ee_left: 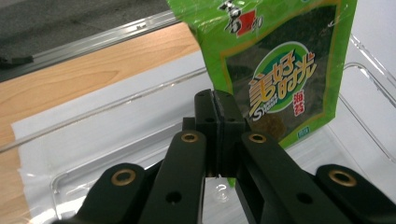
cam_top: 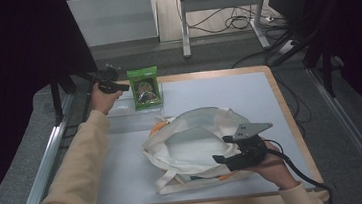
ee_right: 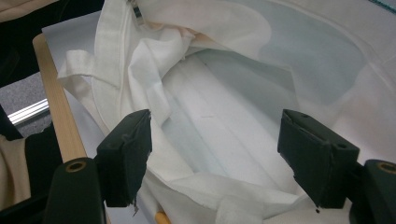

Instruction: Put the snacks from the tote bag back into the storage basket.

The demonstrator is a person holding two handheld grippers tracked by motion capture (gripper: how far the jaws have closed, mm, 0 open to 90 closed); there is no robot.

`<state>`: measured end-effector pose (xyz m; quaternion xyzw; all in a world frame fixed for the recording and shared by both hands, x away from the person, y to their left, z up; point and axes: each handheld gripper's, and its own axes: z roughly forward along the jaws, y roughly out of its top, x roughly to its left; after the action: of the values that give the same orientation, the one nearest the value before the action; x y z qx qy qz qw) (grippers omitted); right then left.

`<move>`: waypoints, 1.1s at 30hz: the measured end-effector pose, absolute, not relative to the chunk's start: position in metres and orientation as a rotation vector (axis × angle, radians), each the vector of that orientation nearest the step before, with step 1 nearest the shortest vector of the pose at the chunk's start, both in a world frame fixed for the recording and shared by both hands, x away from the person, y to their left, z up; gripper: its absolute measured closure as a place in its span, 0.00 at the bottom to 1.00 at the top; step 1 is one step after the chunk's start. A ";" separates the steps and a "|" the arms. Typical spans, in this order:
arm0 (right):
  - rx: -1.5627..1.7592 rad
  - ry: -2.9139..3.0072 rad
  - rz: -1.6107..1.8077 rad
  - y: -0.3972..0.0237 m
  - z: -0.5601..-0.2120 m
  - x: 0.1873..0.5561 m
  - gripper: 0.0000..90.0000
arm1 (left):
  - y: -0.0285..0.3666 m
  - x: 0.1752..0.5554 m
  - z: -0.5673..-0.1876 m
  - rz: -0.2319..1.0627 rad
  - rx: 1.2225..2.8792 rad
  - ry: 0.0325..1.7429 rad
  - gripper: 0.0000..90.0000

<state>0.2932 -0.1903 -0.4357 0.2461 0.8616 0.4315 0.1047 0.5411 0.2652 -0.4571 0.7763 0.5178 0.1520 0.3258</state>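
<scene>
Green foil seaweed packet [ee_left: 280,70], pinched upright by left gripper [ee_left: 219,116] over clear plastic tray [ee_left: 140,135]. Right gripper [ee_right: 215,154], jaws wide, holds nothing at open white cloth tote bag [cam_top: 193,141], w/ orange item [cam_top: 157,128] beside.

The white tote bag [cam_top: 193,148] sprawls across the middle of the table [cam_top: 279,97], its mouth held wide, the hollow inside free for a gripper to enter from above. Its handles [cam_top: 169,183] trail toward the near edge, a snag for anything sliding low. The right gripper [cam_top: 230,153] sits at the bag's near rim, blocking that side. Right and far right, the grey mat lies bare up to the wooden border. At far left, a clear plastic tray [cam_top: 119,109] walls in the upright green seaweed packet [cam_top: 145,88], which the left gripper [cam_top: 117,87] pinches at its edge; a sleeve [cam_top: 82,162] spans the left side.
</scene>
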 end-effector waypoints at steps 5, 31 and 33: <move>0.727 2.538 1.273 -0.191 -0.436 0.294 0.29 | 0.269 0.532 -0.457 0.387 2.027 1.330 1.00; 0.734 2.511 1.290 -0.195 -0.430 0.292 0.29 | 0.266 0.450 -0.429 0.389 2.023 1.136 1.00; 0.733 2.508 1.293 -0.196 -0.429 0.291 0.29 | 0.265 0.439 -0.426 0.384 2.010 1.105 1.00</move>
<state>0.2912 -0.1957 -0.4290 0.2497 0.8548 0.4406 0.1129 0.4392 0.2654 -0.4255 0.7934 0.4362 0.1516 0.3966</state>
